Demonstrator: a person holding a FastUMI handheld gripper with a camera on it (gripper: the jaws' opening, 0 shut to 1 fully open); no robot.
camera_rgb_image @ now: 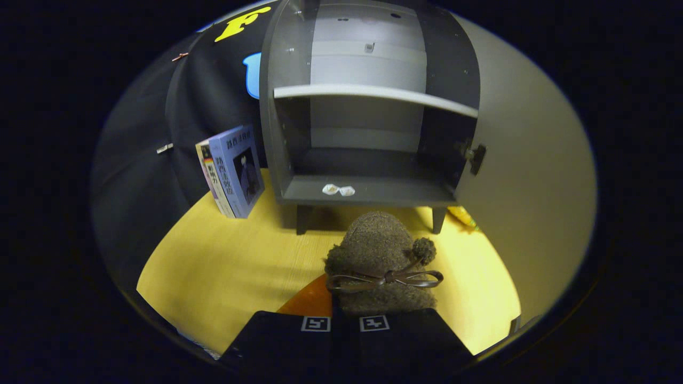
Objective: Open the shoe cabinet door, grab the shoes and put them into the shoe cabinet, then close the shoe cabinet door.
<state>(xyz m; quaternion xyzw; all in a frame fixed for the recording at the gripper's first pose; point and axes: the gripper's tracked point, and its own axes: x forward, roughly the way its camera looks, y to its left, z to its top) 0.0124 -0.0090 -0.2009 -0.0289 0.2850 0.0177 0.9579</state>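
Shoe cabinet (373, 186) stands on the yellow wooden tabletop (224, 266), its door (525, 176) swung wide to the right, so the opening step looks done. Inside: one shelf (373, 93) across the upper part and a bare bottom compartment with two small pale scraps (339, 190) lying near its front lip. Two books (232, 170) lean just left of the cabinet. The shoe (381, 250) is a brown fuzzy slipper-type with a pompom (424, 249) and a thin dark bow (387, 279); it sits directly ahead of the gripper (344, 320), toe pointing toward the cabinet, in front of the bottom compartment and not yet inside. The fingers (291, 333) are drawn close together with the shoe's heel end running down between them; it appears pinched there, though the contact itself is hidden. Whether the shoe is lifted or resting on the tabletop cannot be told. Handling judgement: light, soft, fleecy fabric that squashes under pressure, not fragile, not slippery. The upper will likely sag and droop at the toe if held by the heel alone. Best hold is the collar or heel rim, where the material is doubled; avoid the bow and pompom, which could pull or snag on the cabinet lip.
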